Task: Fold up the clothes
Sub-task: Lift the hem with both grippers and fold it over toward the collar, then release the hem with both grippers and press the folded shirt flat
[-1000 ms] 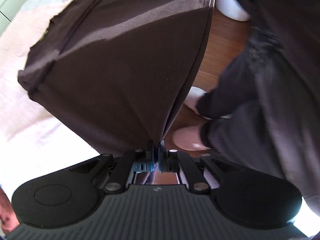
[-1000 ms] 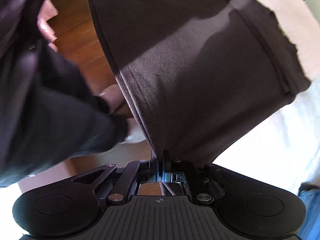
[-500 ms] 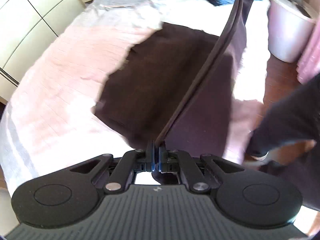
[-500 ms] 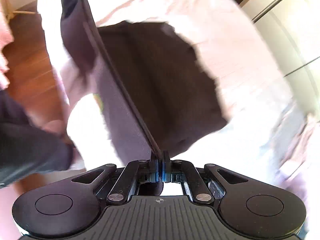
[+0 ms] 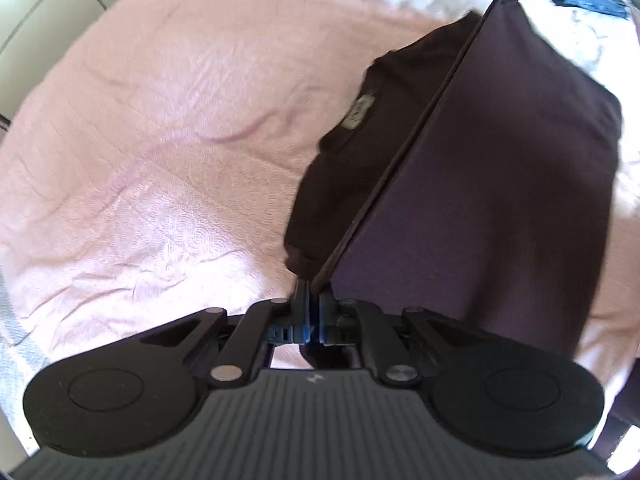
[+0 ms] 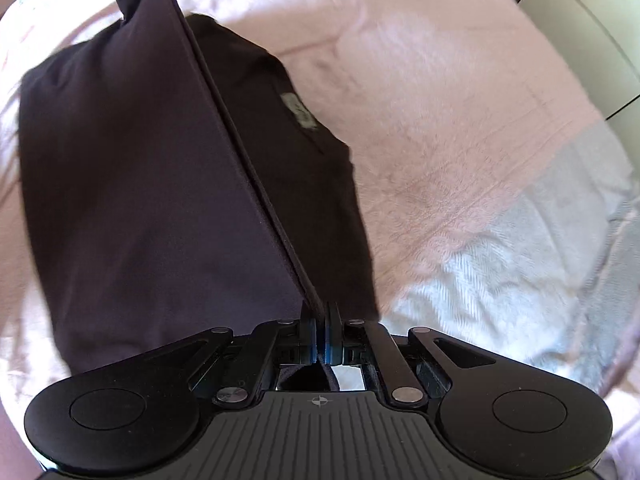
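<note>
Pink bedspread [image 5: 168,128] covers the bed, and the dark garment [image 5: 500,184] lies partly on it, its lower part resting on the bedspread with a pale label [image 5: 358,110] showing. Each claw is clenched on one corner of the garment's free edge: the left claw [image 5: 313,292] and the right claw [image 6: 320,316] hold that hem taut between them above the bedspread. To fold well, I judge both corners should travel together, level and evenly tensioned, landing square over the part on the bedspread before either grip loosens.
</note>
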The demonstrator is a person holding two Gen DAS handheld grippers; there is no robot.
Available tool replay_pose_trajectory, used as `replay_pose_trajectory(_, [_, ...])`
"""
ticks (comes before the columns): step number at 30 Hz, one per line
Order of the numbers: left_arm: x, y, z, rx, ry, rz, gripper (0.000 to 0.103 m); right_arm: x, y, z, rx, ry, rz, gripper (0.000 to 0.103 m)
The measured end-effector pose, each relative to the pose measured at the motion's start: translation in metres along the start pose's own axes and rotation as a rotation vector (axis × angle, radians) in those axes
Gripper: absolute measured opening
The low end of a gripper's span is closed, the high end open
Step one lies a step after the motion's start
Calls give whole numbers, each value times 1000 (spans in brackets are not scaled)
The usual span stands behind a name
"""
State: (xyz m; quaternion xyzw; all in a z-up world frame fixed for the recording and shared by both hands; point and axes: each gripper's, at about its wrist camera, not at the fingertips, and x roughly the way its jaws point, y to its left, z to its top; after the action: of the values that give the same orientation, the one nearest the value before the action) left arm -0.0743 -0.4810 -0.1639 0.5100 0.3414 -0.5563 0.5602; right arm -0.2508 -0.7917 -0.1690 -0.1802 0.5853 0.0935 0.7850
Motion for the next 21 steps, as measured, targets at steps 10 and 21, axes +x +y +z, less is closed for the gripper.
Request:
replay_pose_trajectory(10, [71,34,11,-35,75,-37,3,57,-51,8,83,13,55,2])
replay_pose_trajectory(21, [113,67,-10,-148,75,45,30,101,-84,-7,511,-1,-33,55])
